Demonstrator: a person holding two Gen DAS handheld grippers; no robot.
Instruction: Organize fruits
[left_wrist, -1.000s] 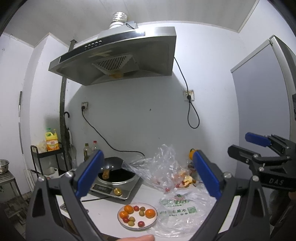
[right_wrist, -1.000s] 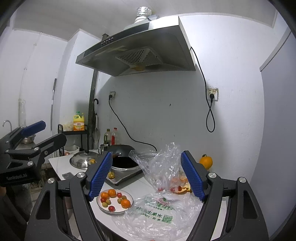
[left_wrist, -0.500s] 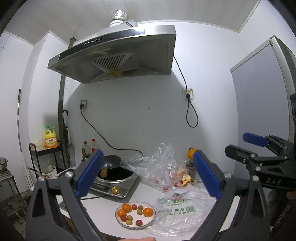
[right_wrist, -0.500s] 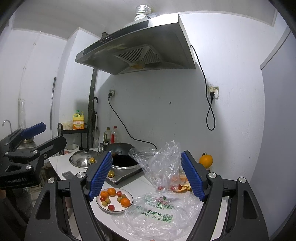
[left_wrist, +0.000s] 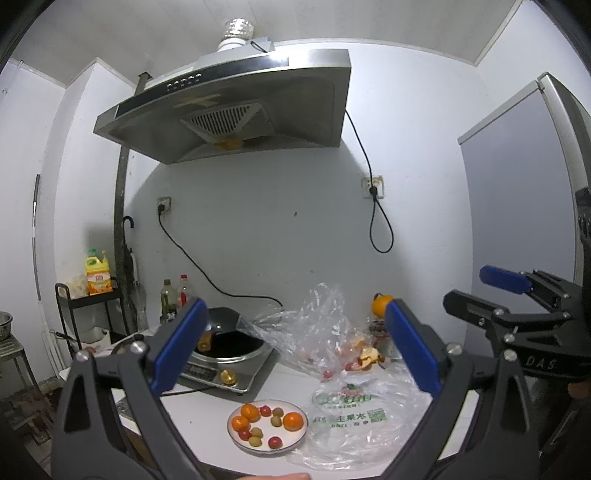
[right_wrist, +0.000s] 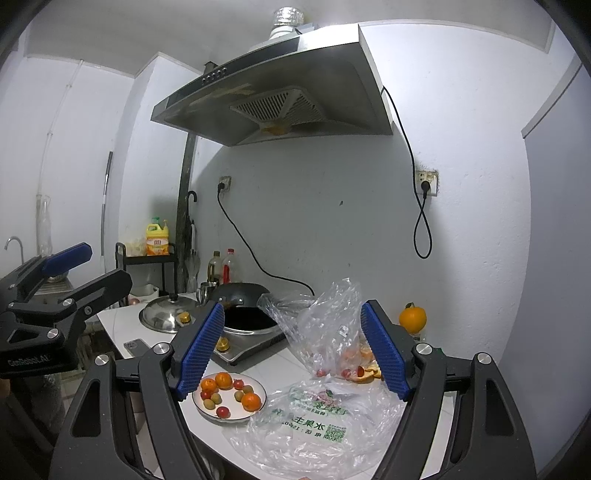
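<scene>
A white plate (left_wrist: 297, 437) (right_wrist: 258, 387) on the white counter holds small oranges (left_wrist: 293, 421) (right_wrist: 251, 401), red cherry tomatoes and green fruits. To its right lies a flat printed plastic bag (left_wrist: 351, 421) (right_wrist: 314, 424). Behind it an open clear bag (left_wrist: 321, 332) (right_wrist: 328, 332) holds more red fruits and orange peel. A whole orange (left_wrist: 380, 305) (right_wrist: 412, 318) stands by the wall. My left gripper (left_wrist: 295, 354) and right gripper (right_wrist: 291, 350) are both open, empty, and held well above and in front of the plate.
An induction cooker (left_wrist: 229, 373) with a black wok (right_wrist: 243, 295) stands left of the bags. A steel lid (right_wrist: 168, 315), a phone (right_wrist: 136, 346) and bottles (right_wrist: 221, 266) are further left. A range hood (left_wrist: 229, 110) hangs above. A grey fridge (left_wrist: 517, 206) stands at the right.
Both grippers have lifted and pulled back slightly, so the plate and counter sit a little farther away. Both stay open.
</scene>
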